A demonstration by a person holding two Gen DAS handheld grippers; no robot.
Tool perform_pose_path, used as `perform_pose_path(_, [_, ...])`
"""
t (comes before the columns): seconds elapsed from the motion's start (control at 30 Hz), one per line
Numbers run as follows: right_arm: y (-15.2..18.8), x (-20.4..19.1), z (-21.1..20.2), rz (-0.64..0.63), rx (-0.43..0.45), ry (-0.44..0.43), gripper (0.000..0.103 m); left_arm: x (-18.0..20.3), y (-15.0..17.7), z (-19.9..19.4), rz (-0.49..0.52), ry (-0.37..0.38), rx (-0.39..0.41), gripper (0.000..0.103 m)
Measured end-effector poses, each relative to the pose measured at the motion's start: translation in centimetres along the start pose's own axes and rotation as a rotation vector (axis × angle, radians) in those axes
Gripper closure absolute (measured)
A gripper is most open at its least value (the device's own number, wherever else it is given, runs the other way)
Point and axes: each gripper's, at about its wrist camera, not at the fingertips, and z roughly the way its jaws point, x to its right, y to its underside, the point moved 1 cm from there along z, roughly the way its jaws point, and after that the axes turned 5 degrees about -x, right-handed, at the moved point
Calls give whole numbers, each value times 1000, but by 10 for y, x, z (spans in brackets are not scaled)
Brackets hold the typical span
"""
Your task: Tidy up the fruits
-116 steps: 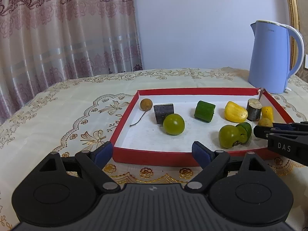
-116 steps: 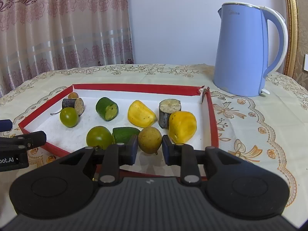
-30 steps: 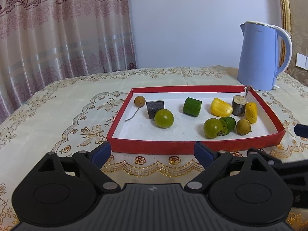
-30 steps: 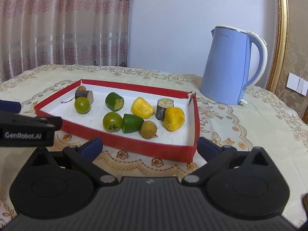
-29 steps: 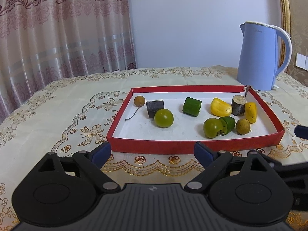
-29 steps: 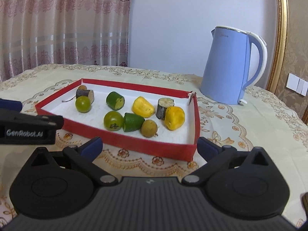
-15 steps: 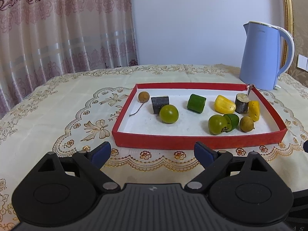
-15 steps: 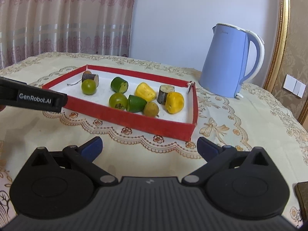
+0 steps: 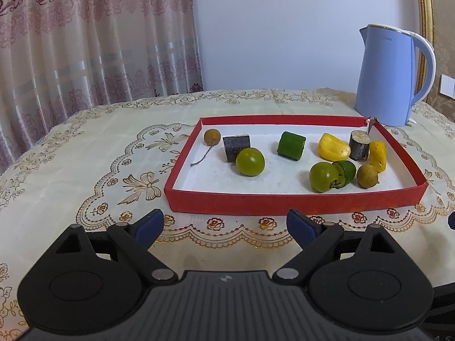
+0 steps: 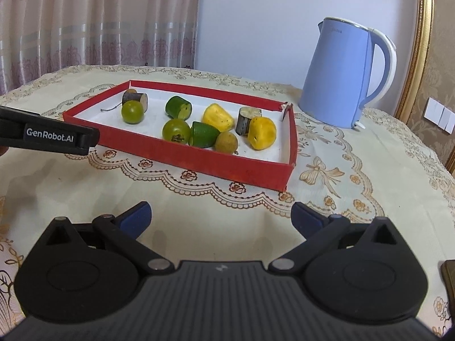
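A red tray (image 9: 293, 202) (image 10: 199, 156) with a white floor holds several fruit pieces. In it lie a green tomato (image 9: 250, 161), a second green tomato (image 9: 323, 176) against a green wedge (image 9: 346, 170), two brown longans (image 9: 212, 137) (image 9: 367, 176), two yellow pieces (image 9: 332, 147) (image 9: 378, 156), a green chunk (image 9: 291, 145) and two dark cut stubs (image 9: 236, 147) (image 9: 359, 145). My left gripper (image 9: 224, 226) stands open over the cloth in front of the tray, holding nothing. My right gripper (image 10: 220, 217) is open too, off the tray's near right corner.
A blue electric kettle (image 9: 389, 76) (image 10: 345, 74) stands behind the tray's far right corner. The left gripper's black body (image 10: 48, 136) reaches into the right wrist view from the left. A lace-patterned cloth covers the table; curtains hang behind.
Both grippers have drawn back from the tray, which now looks smaller. The right one, shut on a longan about four seconds ago, is open with the longan lying in the tray.
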Motion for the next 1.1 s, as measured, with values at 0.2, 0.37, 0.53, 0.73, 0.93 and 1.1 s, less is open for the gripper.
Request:
perform_pose_path(0.2, [0, -1, 1, -17, -12, 11, 0, 0, 0, 2, -1, 0, -8, 9])
perform_pose_path(0.37, [1, -1, 1, -22, -15, 13, 0, 1, 0, 3, 0, 3, -12, 9])
perform_pose_path(0.53, [1, 0, 1, -25, -17, 19, 0, 1, 0, 4, 0, 2, -15, 9])
perform_pose_path(0.73, [2, 0, 2, -25, -22, 18, 0, 0, 1, 4, 3, 1, -16, 9])
perform_pose_path(0.93, [4, -1, 6, -35, -42, 16, 0, 2, 1, 5, 13, -3, -20, 9])
perform_pose_path(1.1, [5, -2, 7, -43, -47, 15, 0, 3, 1, 5, 17, -6, -21, 9])
